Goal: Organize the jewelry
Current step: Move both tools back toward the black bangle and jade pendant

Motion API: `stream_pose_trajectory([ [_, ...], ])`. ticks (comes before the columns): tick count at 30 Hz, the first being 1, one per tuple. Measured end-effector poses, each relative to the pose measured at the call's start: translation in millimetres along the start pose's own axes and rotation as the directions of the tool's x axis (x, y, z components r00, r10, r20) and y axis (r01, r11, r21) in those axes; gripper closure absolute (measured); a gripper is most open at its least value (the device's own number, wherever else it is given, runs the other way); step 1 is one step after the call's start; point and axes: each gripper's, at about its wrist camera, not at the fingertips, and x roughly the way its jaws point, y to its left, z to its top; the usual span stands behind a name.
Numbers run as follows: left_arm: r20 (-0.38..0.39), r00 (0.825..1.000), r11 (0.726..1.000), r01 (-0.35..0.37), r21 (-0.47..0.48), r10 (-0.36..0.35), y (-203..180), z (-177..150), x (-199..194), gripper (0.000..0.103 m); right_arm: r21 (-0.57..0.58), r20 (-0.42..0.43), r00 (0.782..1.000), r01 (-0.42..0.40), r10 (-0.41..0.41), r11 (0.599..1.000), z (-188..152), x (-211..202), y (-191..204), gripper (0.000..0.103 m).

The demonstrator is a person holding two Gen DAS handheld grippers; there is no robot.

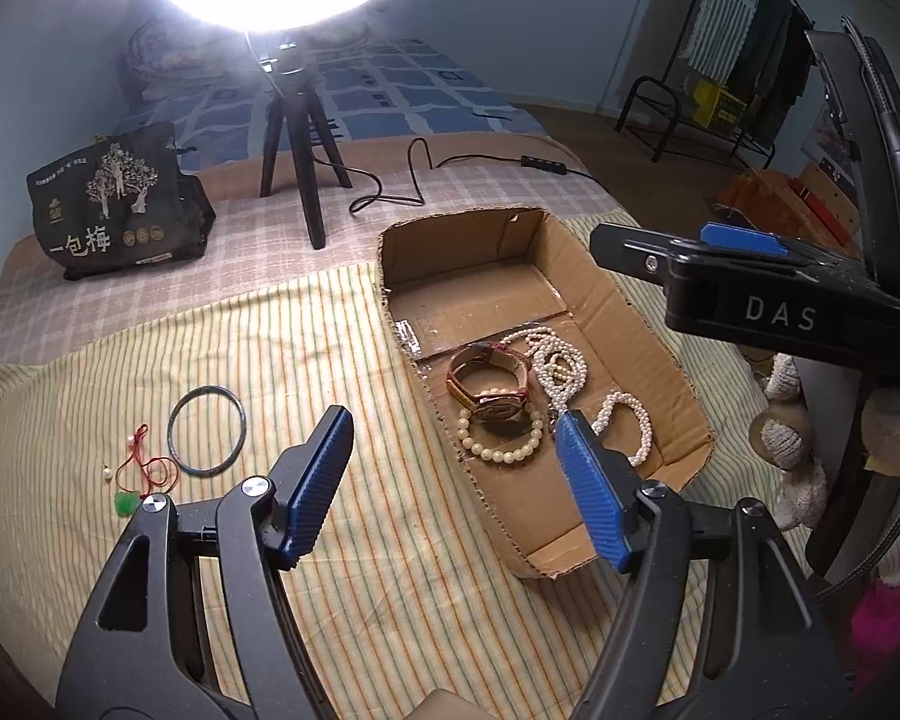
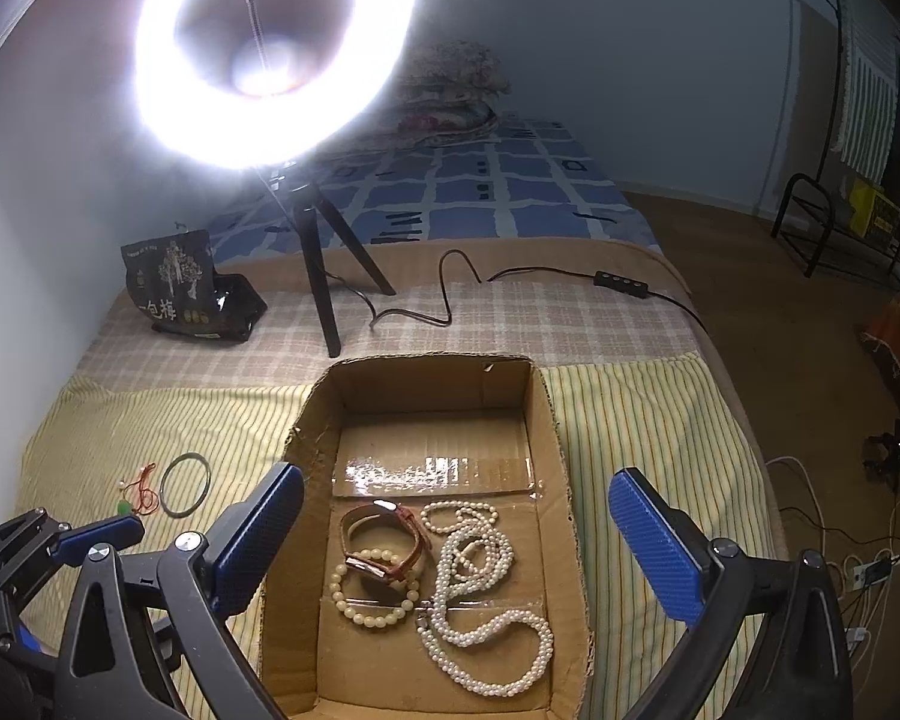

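Both my tongs hang released with nothing between the pads: my left gripper (image 1: 453, 480) beside the shallow brown cardboard box (image 2: 561, 450), my right gripper (image 2: 456, 546) above it. The cream bead bracelet (image 2: 373, 591), brown-strapped watch (image 2: 384, 546) and long white pearl necklace (image 2: 480, 588) already lie inside. Next I'd take the thin dark bangle (image 1: 207, 429), pinching 1 side of its rim. The red cord with a green pendant (image 1: 141, 480) is small and tangled, hard to read.

Box (image 2: 570, 480): plain brown cardboard, on a cloth (image 1: 330, 360) striped yellow and white. Pearls (image 2: 480, 618): white; bead bracelet (image 2: 369, 612): cream; watch (image 2: 390, 546): reddish-brown strap; bangle (image 1: 207, 429): dark; cord (image 1: 150, 468): red (green pendant attached). Gripper pads (image 1: 321, 480): blue, ribbed; bedding behind: tan check (image 1: 210, 228) and blue-white grid (image 2: 480, 180).
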Motion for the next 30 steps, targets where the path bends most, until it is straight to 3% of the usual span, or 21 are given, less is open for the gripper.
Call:
stream_pose_trajectory([
  [7, -0.003, 1.000, 1.000, -0.008, 0.002, 0.008, 13.1, -5.1, -5.3, 0.031, -0.016, 0.012, 1.000, 0.008, -0.007, 1.000, -0.6, -4.8, 12.1, 0.000],
  [12, -0.008, 1.000, 1.000, -0.024, -0.011, 0.024, 32.8, -12.7, -8.4, 0.031, -0.033, 0.071, 0.997, 0.033, -0.031, 0.999, -1.8, -10.6, 22.1, 0.000],
  [19, 0.015, 0.998, 0.997, -0.057, -0.053, 0.058, 70.5, -20.4, -22.8, 0.031, -0.032, 0.113, 0.994, 0.003, 0.000, 0.999, 1.9, -11.3, 39.1, 0.000],
  [30, -0.002, 0.995, 0.990, -0.095, -0.109, 0.095, 134.3, -41.3, -39.2, 0.031, -0.094, 0.020, 0.995, -0.093, 0.095, 0.991, 4.8, 5.5, 81.0, 0.000],
])
